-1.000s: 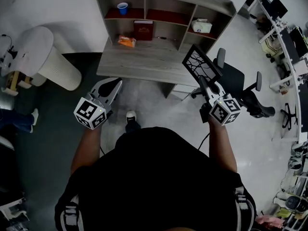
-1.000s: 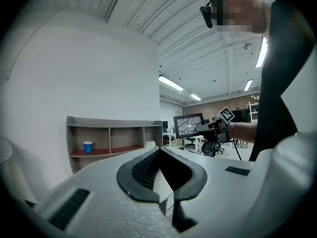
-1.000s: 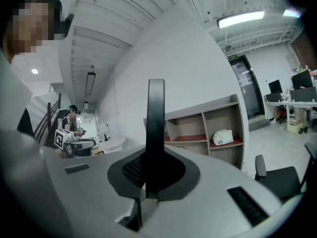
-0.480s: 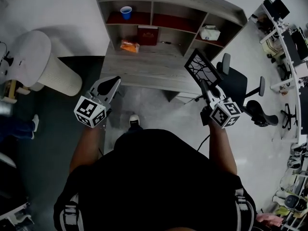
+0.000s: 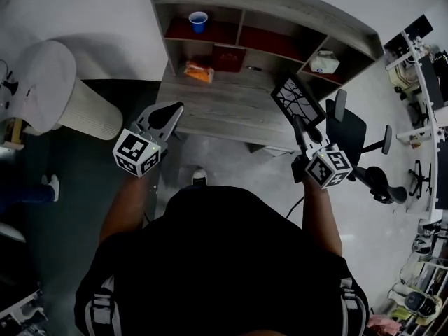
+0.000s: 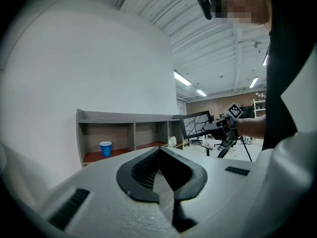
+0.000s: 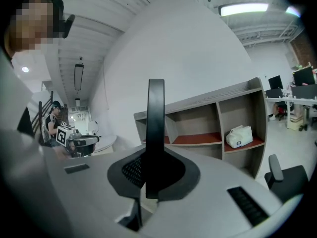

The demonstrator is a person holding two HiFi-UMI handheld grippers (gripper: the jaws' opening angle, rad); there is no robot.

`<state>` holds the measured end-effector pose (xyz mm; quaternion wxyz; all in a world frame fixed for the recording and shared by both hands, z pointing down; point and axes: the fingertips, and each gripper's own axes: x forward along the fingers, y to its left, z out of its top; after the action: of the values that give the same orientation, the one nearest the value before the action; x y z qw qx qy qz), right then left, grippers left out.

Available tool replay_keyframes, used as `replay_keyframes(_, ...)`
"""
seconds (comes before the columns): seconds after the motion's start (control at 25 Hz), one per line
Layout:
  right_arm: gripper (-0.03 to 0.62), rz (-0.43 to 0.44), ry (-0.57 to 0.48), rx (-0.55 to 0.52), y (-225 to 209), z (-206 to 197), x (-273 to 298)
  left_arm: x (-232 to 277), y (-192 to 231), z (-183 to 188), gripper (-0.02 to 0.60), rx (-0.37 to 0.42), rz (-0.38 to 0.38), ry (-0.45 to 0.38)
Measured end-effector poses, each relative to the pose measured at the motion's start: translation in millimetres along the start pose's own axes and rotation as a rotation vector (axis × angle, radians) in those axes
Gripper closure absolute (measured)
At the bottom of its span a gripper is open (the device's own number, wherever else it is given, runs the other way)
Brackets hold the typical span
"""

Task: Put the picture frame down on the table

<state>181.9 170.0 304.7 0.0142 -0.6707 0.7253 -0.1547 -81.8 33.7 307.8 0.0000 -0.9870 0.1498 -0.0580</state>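
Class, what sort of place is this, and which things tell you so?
Probably an open-plan office or lab: a wooden desk with cubby shelves, a swivel chair beside it, and more workstations beyond.

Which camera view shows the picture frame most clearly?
The left gripper view: the picture frame faces it, so the branch pattern is visible. The head view shows it from above, at a slant. The right gripper view shows only its dark edge, standing between closed jaws.
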Motion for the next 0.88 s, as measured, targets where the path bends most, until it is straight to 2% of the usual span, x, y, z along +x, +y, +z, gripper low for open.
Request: replay_keyframes(0.88,0.577,-0.034,0.009,0.014,18,18,118,42,111,-17,0.566,-0.001,-0.079,0.035)
